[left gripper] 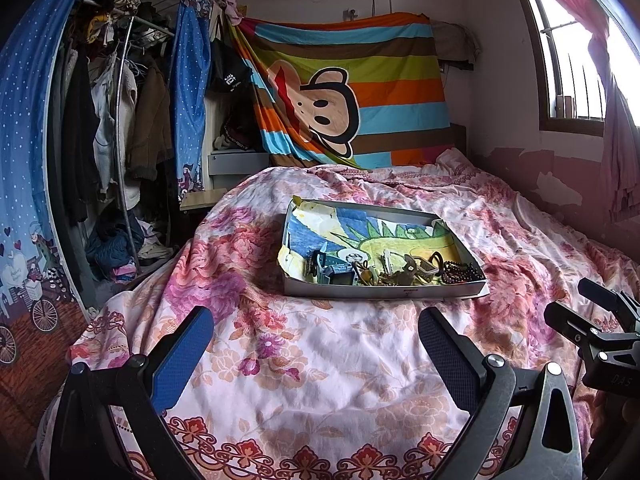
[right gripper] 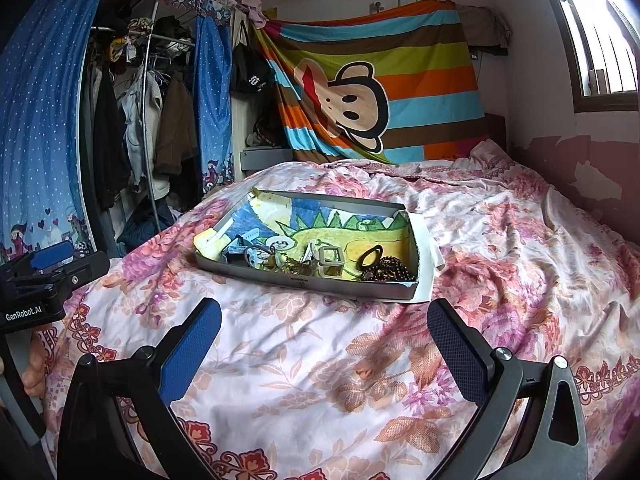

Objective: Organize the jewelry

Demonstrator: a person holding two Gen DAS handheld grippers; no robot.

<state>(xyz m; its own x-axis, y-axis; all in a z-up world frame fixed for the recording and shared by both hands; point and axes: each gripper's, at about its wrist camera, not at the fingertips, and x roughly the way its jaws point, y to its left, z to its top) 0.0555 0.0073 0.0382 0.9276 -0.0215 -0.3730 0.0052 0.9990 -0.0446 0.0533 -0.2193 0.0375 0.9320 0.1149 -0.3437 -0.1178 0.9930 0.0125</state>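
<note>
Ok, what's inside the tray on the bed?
The tray holds a dinosaur-print liner, dark beads, a black hair tie and tangled metal pieces. Whatever lies beneath the heap is hidden.

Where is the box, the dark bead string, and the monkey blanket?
box [right gripper: 304, 282]: right wrist view, on its front wall.
dark bead string [right gripper: 390, 270]: right wrist view, on the beads.
monkey blanket [left gripper: 332, 110]: left wrist view, on the monkey's face.
</note>
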